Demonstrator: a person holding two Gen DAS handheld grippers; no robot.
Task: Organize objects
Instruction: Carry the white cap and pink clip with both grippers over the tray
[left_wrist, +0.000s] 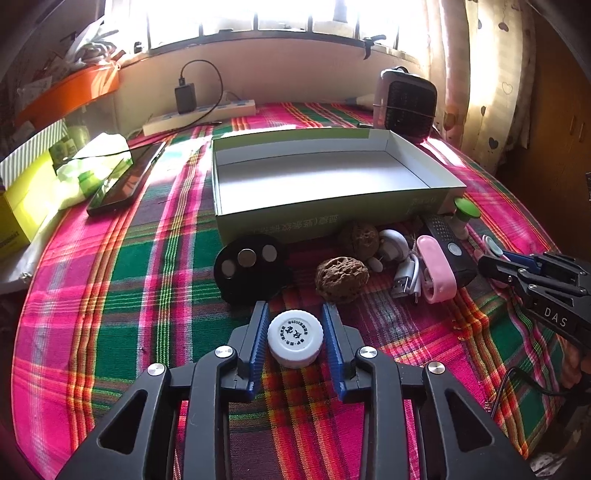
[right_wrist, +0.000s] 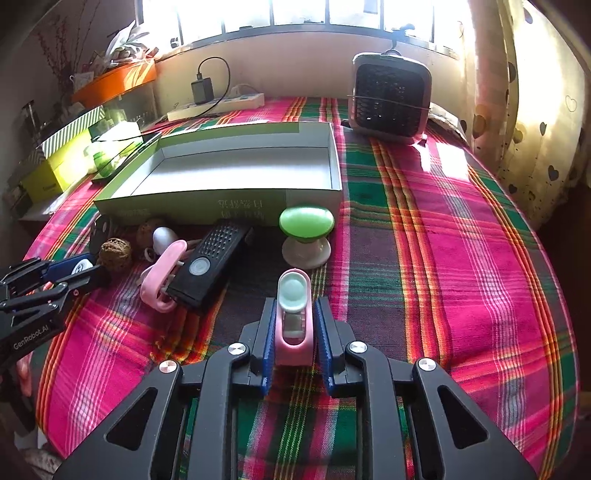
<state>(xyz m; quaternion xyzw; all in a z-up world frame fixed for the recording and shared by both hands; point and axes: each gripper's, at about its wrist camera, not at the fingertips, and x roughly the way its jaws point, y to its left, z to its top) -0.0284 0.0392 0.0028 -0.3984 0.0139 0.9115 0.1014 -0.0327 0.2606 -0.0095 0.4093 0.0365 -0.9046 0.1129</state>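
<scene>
My left gripper (left_wrist: 294, 311) is shut on a white round bottle cap (left_wrist: 295, 341) that rests on the plaid cloth. My right gripper (right_wrist: 295, 302) is shut on a small pink device with a pale green end (right_wrist: 293, 317). Beyond both stands an open green-and-white cardboard box (left_wrist: 314, 218) (right_wrist: 184, 210), nothing showing inside. In front of it lie a black disc with silver buttons (left_wrist: 251, 267), two walnuts (left_wrist: 341, 278), a white USB cable (left_wrist: 406, 280), a pink clip (left_wrist: 437, 273) (right_wrist: 162, 280), a black device (right_wrist: 210, 262) and a green-topped knob (right_wrist: 306, 221).
A dark phone (left_wrist: 125, 181) and a yellow box (left_wrist: 26, 199) lie at the left. At the back are a power strip with a charger (left_wrist: 199, 114) and a small fan heater (right_wrist: 391, 99). A curtain hangs at the right, and bare plaid cloth (right_wrist: 461, 258) stretches right of the box.
</scene>
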